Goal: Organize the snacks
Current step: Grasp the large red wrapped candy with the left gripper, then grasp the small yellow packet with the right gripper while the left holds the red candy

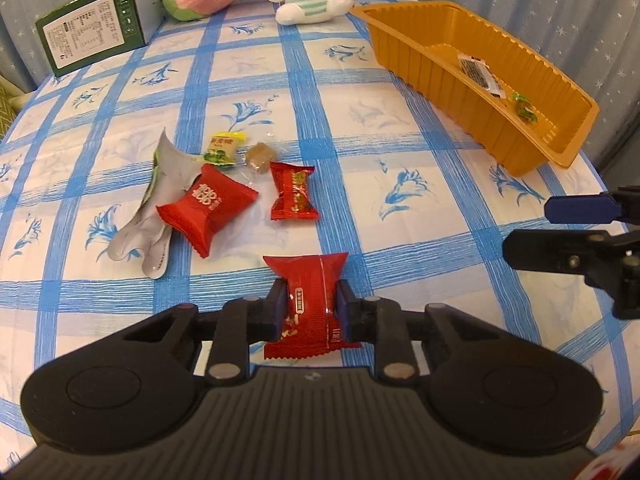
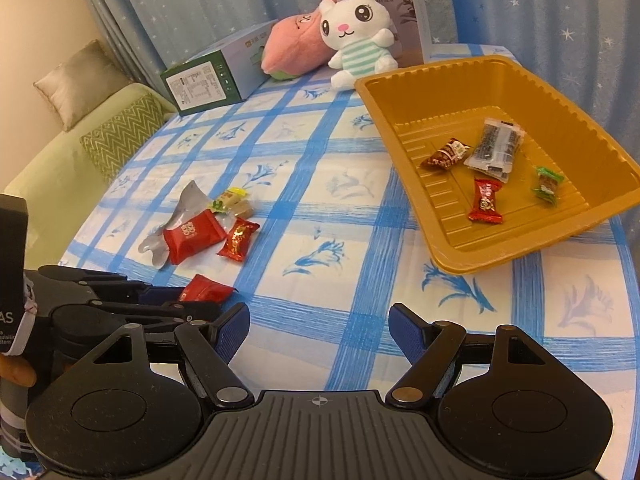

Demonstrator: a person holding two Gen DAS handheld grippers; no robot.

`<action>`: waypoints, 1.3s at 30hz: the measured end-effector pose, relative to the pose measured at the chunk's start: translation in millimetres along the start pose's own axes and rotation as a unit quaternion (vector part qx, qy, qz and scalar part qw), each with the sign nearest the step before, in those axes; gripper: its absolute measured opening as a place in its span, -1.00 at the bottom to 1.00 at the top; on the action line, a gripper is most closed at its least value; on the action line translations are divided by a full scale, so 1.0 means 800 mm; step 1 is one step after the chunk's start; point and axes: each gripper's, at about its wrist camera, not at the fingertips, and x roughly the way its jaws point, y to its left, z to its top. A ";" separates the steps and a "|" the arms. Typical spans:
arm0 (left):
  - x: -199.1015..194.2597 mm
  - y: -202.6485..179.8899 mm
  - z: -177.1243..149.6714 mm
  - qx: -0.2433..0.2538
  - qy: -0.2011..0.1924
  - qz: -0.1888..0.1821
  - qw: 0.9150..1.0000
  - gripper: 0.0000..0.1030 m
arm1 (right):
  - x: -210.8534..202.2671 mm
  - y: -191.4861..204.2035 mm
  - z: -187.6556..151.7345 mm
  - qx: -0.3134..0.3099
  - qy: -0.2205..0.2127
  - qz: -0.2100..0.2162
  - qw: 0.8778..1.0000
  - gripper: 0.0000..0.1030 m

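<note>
Left gripper (image 1: 311,309) is clamping the red foil-wrapped snack packet (image 1: 310,304) mid-body, so I'd be lifting straight up, then swinging toward the ribbed golden plastic tray (image 1: 472,76), right gripper (image 2: 319,330) sitting open.

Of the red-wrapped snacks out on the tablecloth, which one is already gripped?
The nearest red packet, clamped between the left gripper pads. The square red packet and the small red candy lie untouched farther off.
</note>
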 end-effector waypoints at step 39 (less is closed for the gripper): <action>-0.072 0.232 0.001 -0.145 -0.072 0.098 0.982 -0.58 | 0.198 0.131 0.119 -0.103 0.011 0.034 0.994 -0.22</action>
